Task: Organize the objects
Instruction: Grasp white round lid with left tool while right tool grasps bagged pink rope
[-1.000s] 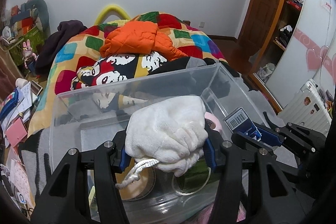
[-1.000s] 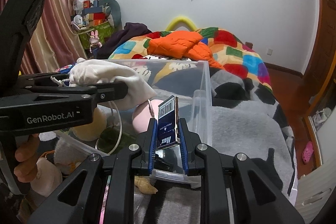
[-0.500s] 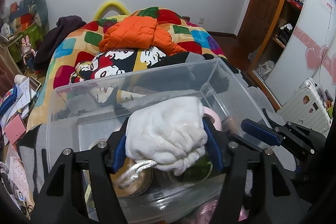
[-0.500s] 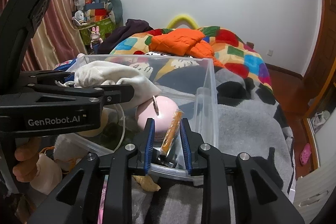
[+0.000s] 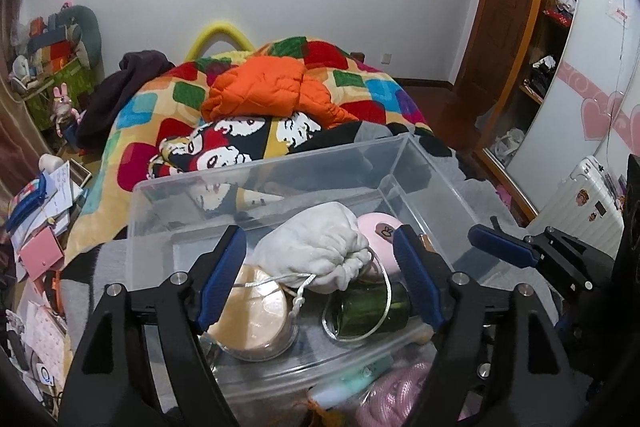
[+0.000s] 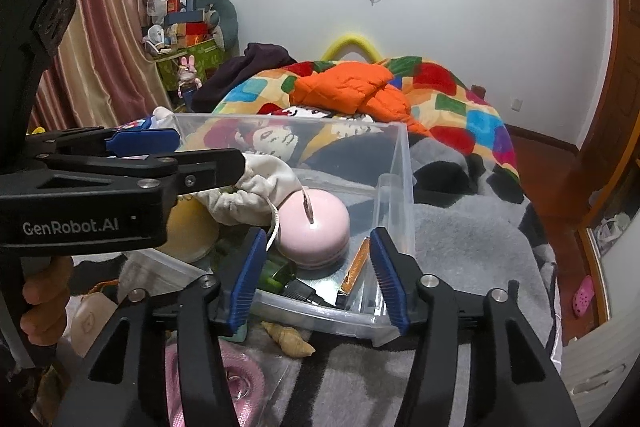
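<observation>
A clear plastic bin [image 5: 260, 183] [image 6: 404, 163] sits on the bed. In it lie a white drawstring pouch [image 5: 320, 251] [image 6: 256, 191], a pink round case [image 6: 312, 227] [image 5: 380, 227], a tan round compact [image 5: 256, 311], a green bottle [image 5: 376, 307] and a slim box on edge [image 6: 354, 263]. My left gripper [image 5: 320, 279] is open, its blue pads apart on either side of the pouch, which rests in the bin. My right gripper [image 6: 316, 275] is open and empty over the bin's near edge.
A seashell [image 6: 288, 339] and pink coiled cord [image 6: 236, 375] [image 5: 396, 395] lie on the grey blanket before the bin. An orange jacket [image 5: 260, 95] lies on the patchwork quilt behind. Papers clutter the left [image 5: 44, 211]. A white suitcase [image 5: 588, 199] stands at right.
My left gripper opened and let the white pouch drop into the bin. My right gripper released the blue barcode box into the bin, then opened wide.
</observation>
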`<state>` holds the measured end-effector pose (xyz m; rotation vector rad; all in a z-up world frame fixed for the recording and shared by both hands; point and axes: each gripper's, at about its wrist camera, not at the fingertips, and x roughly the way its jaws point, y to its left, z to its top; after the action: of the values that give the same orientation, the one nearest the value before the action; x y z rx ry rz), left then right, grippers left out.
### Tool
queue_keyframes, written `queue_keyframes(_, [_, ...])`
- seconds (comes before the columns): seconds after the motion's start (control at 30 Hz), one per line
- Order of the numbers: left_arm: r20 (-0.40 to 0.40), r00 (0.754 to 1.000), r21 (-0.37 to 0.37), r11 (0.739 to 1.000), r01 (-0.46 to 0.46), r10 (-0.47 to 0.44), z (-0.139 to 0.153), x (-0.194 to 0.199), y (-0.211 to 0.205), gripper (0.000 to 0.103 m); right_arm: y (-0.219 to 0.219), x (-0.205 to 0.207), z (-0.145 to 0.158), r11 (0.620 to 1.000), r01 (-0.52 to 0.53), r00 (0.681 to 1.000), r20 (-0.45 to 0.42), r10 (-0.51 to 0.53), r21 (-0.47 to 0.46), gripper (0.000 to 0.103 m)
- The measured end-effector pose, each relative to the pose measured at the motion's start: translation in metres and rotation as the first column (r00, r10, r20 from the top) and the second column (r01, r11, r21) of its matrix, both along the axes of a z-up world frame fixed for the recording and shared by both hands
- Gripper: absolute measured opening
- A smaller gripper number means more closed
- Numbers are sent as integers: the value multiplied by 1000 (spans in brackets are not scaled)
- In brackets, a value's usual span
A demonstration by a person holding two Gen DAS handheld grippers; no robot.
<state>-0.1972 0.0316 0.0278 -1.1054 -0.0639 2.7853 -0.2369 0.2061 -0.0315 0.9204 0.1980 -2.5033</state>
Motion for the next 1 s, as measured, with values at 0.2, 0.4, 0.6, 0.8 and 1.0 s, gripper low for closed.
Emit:
queue_keyframes(0.2, [-45,999,-12,1000,-6,6,10,18,-5,81,2,11,9,1000,-6,1000,-29,6,2,55])
queue_keyframes(0.4, [-80,996,11,999,-36,36,18,34,-17,89,5,21,17,1000,-12,999,-46,11,-2,59])
queue_keyframes(0.6, [-94,994,24,998,-57,59,22,49,-32,90,11,35,25,1000,6,997,-74,-7,-20,77])
queue_keyframes(0.8, [-95,993,10,997,-73,73,17,70,-44,91,15,47,25,999,16,998,-67,-19,-40,81])
queue_keyframes(1.0, [-102,993,-35,997,-69,66,7,93,-44,91,11,56,12,999,15,1000,-23,-16,-42,81])
